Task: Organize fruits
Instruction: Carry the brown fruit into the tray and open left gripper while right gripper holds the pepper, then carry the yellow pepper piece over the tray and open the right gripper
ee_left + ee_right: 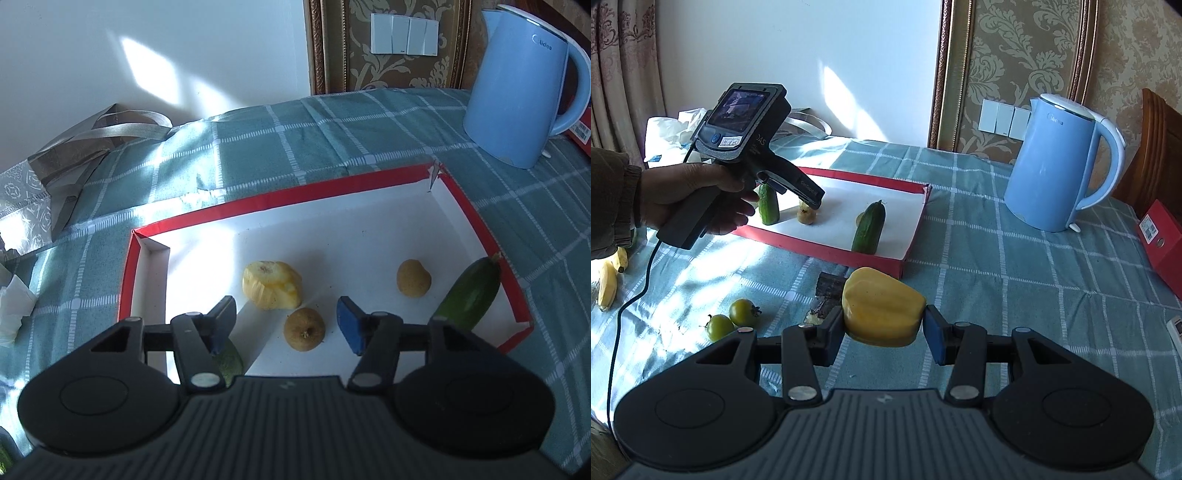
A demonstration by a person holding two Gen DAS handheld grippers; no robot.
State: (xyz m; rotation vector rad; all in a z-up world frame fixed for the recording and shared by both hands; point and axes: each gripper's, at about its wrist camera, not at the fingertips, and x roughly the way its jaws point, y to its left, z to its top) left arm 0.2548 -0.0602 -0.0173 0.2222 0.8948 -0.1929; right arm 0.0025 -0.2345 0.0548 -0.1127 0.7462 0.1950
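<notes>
A red-rimmed white tray [295, 197] lies on the checked cloth. In it are a yellow pepper-like piece [271, 285], two small brown fruits [304, 328] [413, 283], a green cucumber [469, 293] leaning on the right wall, and another cucumber [231, 360] partly hidden behind my left finger. My left gripper [286, 325] is open and empty, hovering over the tray. My right gripper [882, 330] is shut on a yellow pepper [882, 312], held above the cloth in front of the tray [916, 214]. The left gripper body [746, 122] shows in the right wrist view.
A blue kettle [1060, 162] stands right of the tray. Two green tomatoes [733, 319] and a dark scrap [829, 286] lie on the cloth near my right gripper. Bananas [609, 277] lie at the left edge. A red box [1161, 240] sits far right, a silver bag [74, 155] far left.
</notes>
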